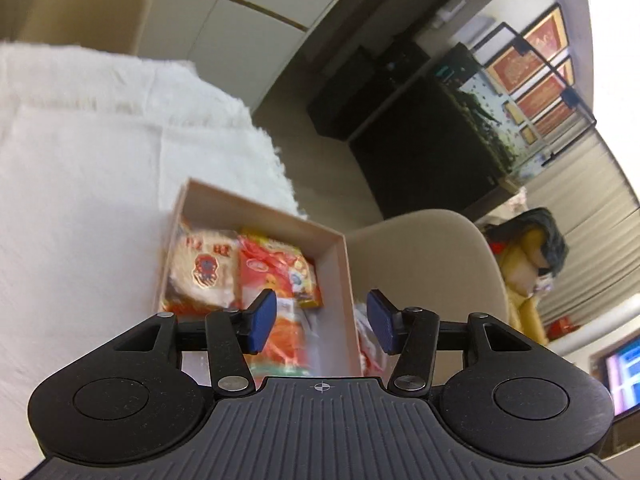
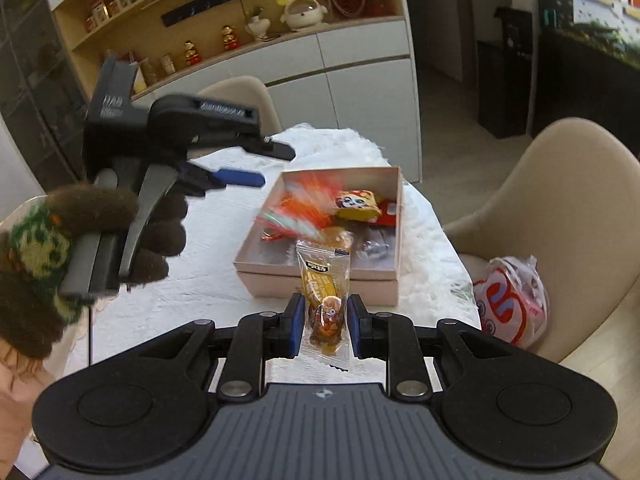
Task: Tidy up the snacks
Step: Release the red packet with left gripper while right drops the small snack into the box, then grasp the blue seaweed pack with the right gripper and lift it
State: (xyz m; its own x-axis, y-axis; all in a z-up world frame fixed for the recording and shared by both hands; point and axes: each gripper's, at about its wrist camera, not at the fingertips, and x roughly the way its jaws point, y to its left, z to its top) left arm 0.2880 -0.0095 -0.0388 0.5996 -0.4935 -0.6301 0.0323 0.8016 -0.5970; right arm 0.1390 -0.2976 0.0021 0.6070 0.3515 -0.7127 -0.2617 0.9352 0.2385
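Pink card formed the open box point(image 2: 320, 276), which was set near the tabletop's point(image 2: 192, 280) far right corner, on a white fleecy cover. Several snacks were already laid in it — a round rice-cracker pack point(image 1: 202, 270), a red packet point(image 1: 276, 272) and a small yellow panda packet point(image 2: 357, 205) among them — so the sorting was judged to be well under way.

One yellow snack packet point(image 2: 324, 304) was clamped upright between the pads of the right tool point(image 2: 323, 320), just short of the box's near wall and apparently bound for it; that packet was still to be placed. The left tool point(image 1: 322, 318) was held over the box with its pads spread apart and nothing between them. In the right wrist view it was seen raised to the left, gripped by a brown-gloved hand point(image 2: 100, 232).

A red-and-white plastic bag point(image 2: 510, 300) was seen on the chair point(image 2: 560, 208) beside the tabletop's right edge — whether more snacks were inside could not be told.
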